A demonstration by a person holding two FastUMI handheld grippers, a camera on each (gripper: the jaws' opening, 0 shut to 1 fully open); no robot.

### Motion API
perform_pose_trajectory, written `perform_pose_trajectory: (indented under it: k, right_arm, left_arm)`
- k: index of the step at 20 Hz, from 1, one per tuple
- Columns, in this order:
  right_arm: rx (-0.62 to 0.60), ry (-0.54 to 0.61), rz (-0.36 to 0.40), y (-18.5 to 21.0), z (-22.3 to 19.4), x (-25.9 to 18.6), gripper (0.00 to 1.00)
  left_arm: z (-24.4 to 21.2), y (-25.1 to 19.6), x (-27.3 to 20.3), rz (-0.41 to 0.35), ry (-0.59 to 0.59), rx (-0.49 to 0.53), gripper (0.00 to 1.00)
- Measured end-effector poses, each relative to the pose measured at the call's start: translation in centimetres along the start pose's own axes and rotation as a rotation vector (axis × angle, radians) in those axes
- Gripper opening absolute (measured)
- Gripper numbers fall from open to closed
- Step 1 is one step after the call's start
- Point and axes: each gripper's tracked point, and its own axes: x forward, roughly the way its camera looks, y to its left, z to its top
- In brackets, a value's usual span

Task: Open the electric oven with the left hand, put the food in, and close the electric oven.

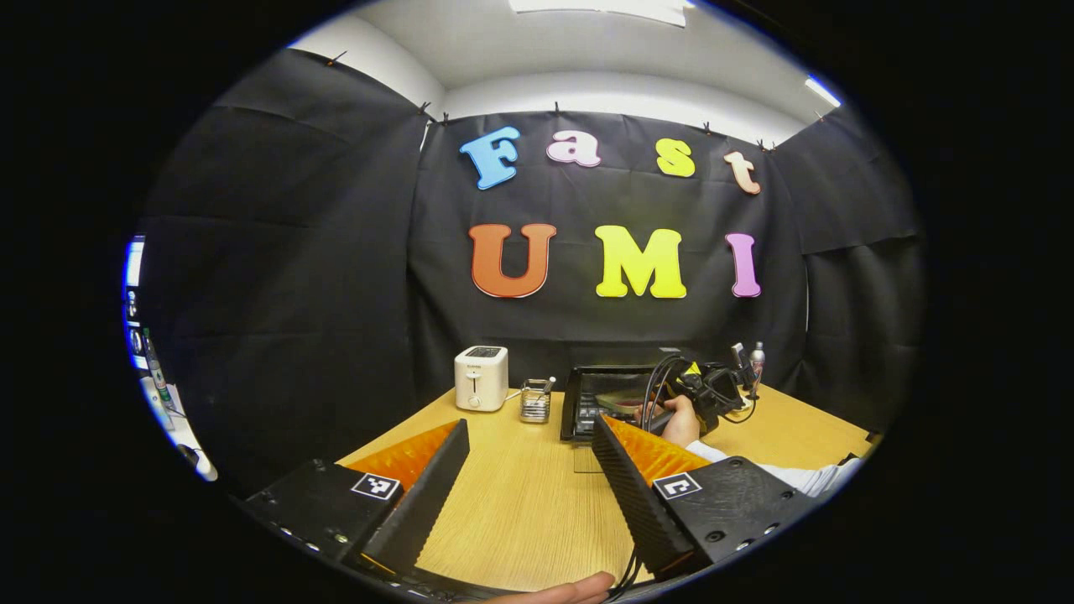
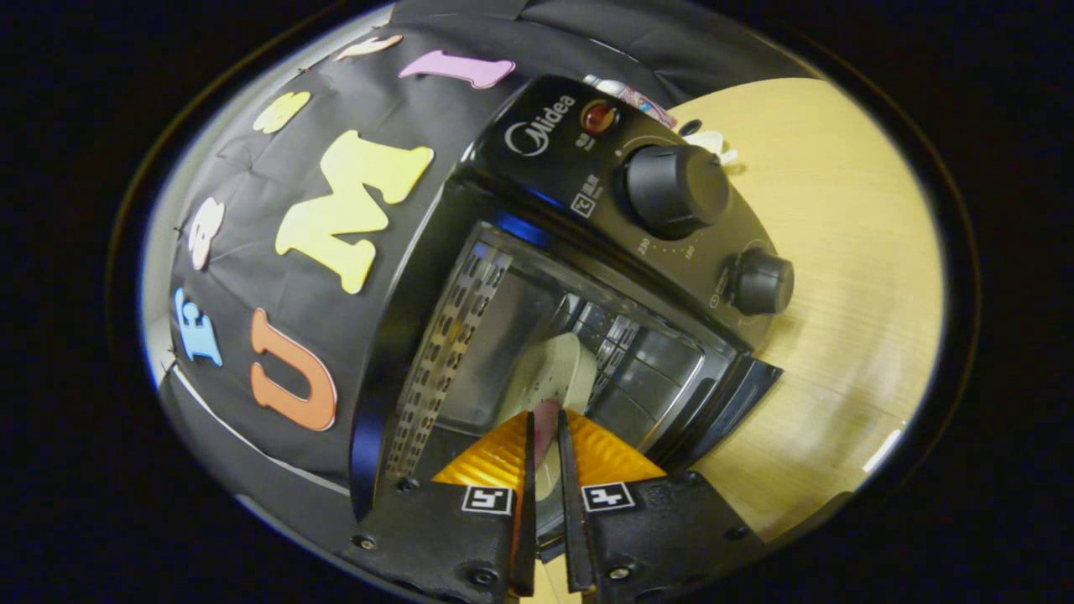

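My left gripper (image 1: 529, 482) hangs open over the wooden table (image 1: 520, 512), well in front of the black electric oven (image 1: 587, 394), with nothing between its fingers. The oven's glass door (image 1: 589, 460) lies folded down toward me. In the left gripper view a hand (image 1: 681, 419) holds my right gripper (image 1: 713, 390) at the oven's mouth. In the right gripper view, which is rolled to one side, the oven (image 2: 545, 143) stands open close ahead. My right gripper (image 2: 544, 428) is shut on a pale, flat piece of food (image 2: 558, 369) with a pinkish edge, held inside the oven cavity.
A white toaster (image 1: 481, 377) and a small clear holder (image 1: 534, 400) stand left of the oven at the back of the table. A bottle (image 1: 758, 361) stands to its right. Two black knobs (image 2: 675, 189) stick out from the oven's control panel.
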Motion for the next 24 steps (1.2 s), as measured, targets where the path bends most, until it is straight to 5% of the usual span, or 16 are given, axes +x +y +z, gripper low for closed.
perform_pose_trajectory:
  k: [7, 13, 14, 18, 24]
  right_arm:
    - [-0.158, -0.055, 0.048, 0.5, 0.8, -5.0, 0.67]
    - [-0.465, -0.197, 0.161, 3.1, 2.9, -11.7, 0.96]
    - [-0.524, -0.222, 0.175, 3.6, 3.3, -13.2, 0.9]
    - [-0.688, -0.301, 0.245, 5.9, 5.4, -18.7, 0.99]
    - [-1.022, -0.324, 0.34, 9.5, 5.6, -26.2, 0.96]
  left_arm:
    - [-0.2, -0.3, 0.1, 0.007, 0.007, -0.001, 0.93]
    - [-0.7, -0.1, -0.1, 0.04, 0.053, -0.017, 0.93]
    - [-0.8, -0.1, 0.0, 0.044, 0.057, -0.016, 0.93]
    - [-2.0, 0.0, 1.0, 0.063, 0.098, -0.012, 0.93]
    - [-4.6, -2.2, 3.4, 0.047, 0.187, -0.021, 0.93]
